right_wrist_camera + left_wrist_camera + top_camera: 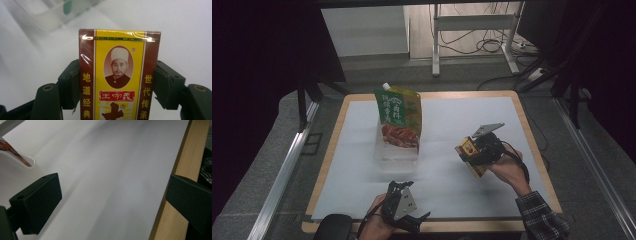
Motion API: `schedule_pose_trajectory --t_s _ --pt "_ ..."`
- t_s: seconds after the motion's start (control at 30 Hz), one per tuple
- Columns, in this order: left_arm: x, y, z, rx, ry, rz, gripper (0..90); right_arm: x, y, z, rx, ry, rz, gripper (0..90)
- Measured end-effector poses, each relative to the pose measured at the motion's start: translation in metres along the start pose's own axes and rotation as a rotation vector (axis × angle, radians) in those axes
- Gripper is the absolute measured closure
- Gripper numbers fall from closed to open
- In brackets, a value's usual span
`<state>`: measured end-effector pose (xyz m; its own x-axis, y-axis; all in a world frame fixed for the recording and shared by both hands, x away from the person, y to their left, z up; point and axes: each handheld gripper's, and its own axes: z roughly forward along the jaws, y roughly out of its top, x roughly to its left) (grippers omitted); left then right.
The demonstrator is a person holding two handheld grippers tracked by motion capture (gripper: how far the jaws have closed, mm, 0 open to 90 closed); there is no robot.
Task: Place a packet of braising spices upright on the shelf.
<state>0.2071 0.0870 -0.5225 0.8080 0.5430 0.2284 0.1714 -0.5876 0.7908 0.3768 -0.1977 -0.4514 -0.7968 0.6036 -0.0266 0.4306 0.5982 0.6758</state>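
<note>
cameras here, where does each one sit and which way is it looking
High view: above the person's side, facing forward and down on the white-topped wooden table; both hands with the left gripper and right gripper show.
Left gripper view: rides the left gripper, looking across the table; its open black jaws show.
Right gripper view: rides the right gripper, whose jaws clamp the yellow-and-brown cardboard box.
Shared: this box, seen in the high view too.

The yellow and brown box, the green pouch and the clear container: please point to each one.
yellow and brown box [119, 75], right gripper view, middle of its printed front.
green pouch [398, 116], high view, middle of its front.
clear container [395, 156], high view, its near wall.
</note>
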Motion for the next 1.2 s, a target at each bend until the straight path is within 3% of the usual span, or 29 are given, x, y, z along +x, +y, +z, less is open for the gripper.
schedule_pose_trajectory --t_s 0.3,0.6,1.2 --pt "0.0 0.0 0.0 0.0 -0.002 -0.003 0.3 0.007 0.009 0.0 -0.101 0.034 -0.004 32.0" --pt "0.002 -0.001 -0.001 -0.013 -0.012 -0.034 0.2 0.011 0.018 0.001 -0.186 0.05 -0.01 32.0" --pt "0.006 -0.005 -0.004 -0.015 -0.002 -0.066 0.2 0.025 0.048 0.005 -0.323 0.106 -0.024 32.0"
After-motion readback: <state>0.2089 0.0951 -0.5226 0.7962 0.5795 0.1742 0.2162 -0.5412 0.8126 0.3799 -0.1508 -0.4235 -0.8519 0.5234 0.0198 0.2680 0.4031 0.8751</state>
